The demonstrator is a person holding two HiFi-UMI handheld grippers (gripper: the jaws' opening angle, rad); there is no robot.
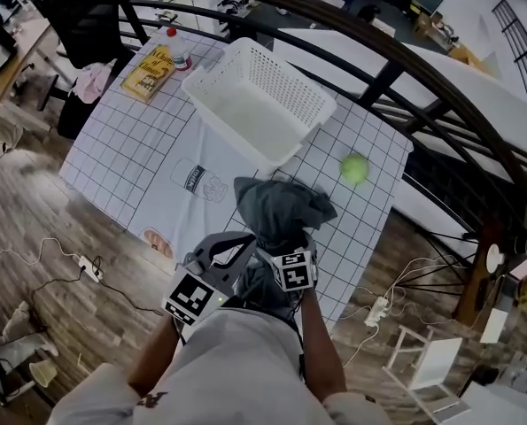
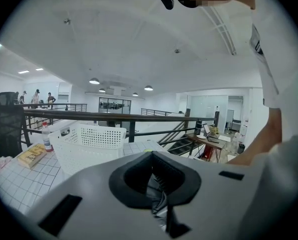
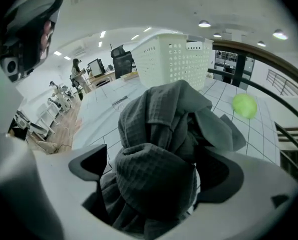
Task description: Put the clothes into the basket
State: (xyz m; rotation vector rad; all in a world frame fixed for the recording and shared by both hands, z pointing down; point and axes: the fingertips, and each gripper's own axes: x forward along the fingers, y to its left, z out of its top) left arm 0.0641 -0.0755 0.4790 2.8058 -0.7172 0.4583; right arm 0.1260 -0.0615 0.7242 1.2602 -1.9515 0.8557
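Both tools sit low and centre in the head view, side by side. The right gripper (image 1: 282,248) is clamped on a dark grey waffle-weave garment (image 1: 281,206); in its own view the cloth (image 3: 159,134) bulges out between the jaws and fills the middle of the frame. The left gripper (image 1: 228,251) lies just left of that bundle, and in its own view the jaws meet in a closed line with no cloth clearly between them. The garment's loose end rests on the white gridded table (image 1: 130,149), near the frame's centre. The white perforated basket (image 1: 229,124) stands in the upper middle, apart from the garment, with nothing showing inside it. A green ball (image 1: 354,168) lies at centre right, beside the basket's near corner. A yellow book (image 1: 148,71) and a bottle (image 1: 179,53) lie at upper left.
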